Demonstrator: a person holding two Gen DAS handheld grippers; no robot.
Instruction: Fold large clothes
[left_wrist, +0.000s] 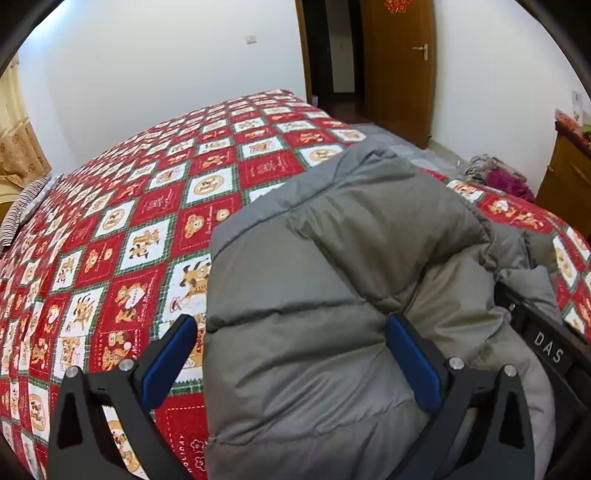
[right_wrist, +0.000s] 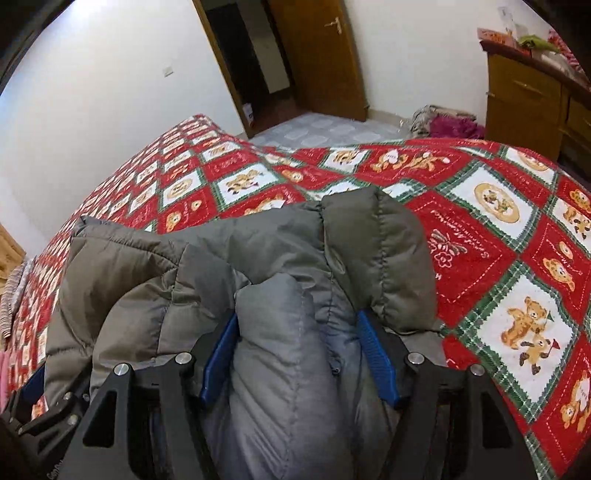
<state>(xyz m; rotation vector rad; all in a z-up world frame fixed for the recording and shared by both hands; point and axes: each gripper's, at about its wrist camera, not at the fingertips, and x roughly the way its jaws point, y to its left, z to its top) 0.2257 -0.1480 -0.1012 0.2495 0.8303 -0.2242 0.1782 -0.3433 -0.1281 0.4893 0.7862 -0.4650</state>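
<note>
One jacket (left_wrist: 332, 277), grey and quilted, lies bunched on the near part of the bed (left_wrist: 129, 221), on the red patterned cover.

Handling: I judge the jacket light but bulky. The padding is soft and springs back, so a fold will not stay flat without pressure. The shell looks smooth and probably slippery. I would take hold at a stitched seam or hem edge, where the filling is thin and the pads can bite, not on a puffed panel.

My left gripper (left_wrist: 291, 354) stands fully apart. One pad is over the cover, the other over the jacket; it holds nothing.

My right gripper (right_wrist: 299, 354) has a thick roll of the jacket between its pads. The jaws stand partly apart. Whether the pads press the fabric is unclear, since the roll hides the contact.

Count: one jacket, one bed, two grippers, one door (left_wrist: 399, 66), one cabinet (right_wrist: 524, 107), one small heap of cloth (right_wrist: 447, 123) on the floor.
</note>
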